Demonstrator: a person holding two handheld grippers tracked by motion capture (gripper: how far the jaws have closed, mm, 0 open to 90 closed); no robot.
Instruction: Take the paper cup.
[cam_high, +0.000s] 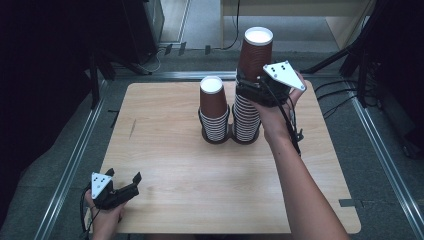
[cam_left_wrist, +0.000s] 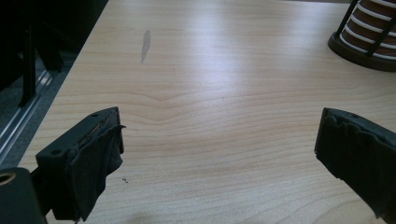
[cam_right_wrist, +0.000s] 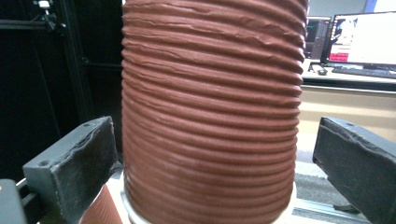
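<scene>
right hand-held gripper (cam_high: 256, 86) jaws spread around top brown cup (cam_high: 256, 50), gap either side; left hand-held gripper (cam_high: 122, 178) wide open, empty

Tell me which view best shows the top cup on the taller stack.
High view: the top cup shows whole, white inside up, with the right gripper around its base. The right gripper view gives only its ribbed brown wall, jaws not closed on it.

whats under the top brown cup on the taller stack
Below the top brown cup sits a tall stack of nested cups in a black wire holder. The right gripper covers where they join.
</scene>
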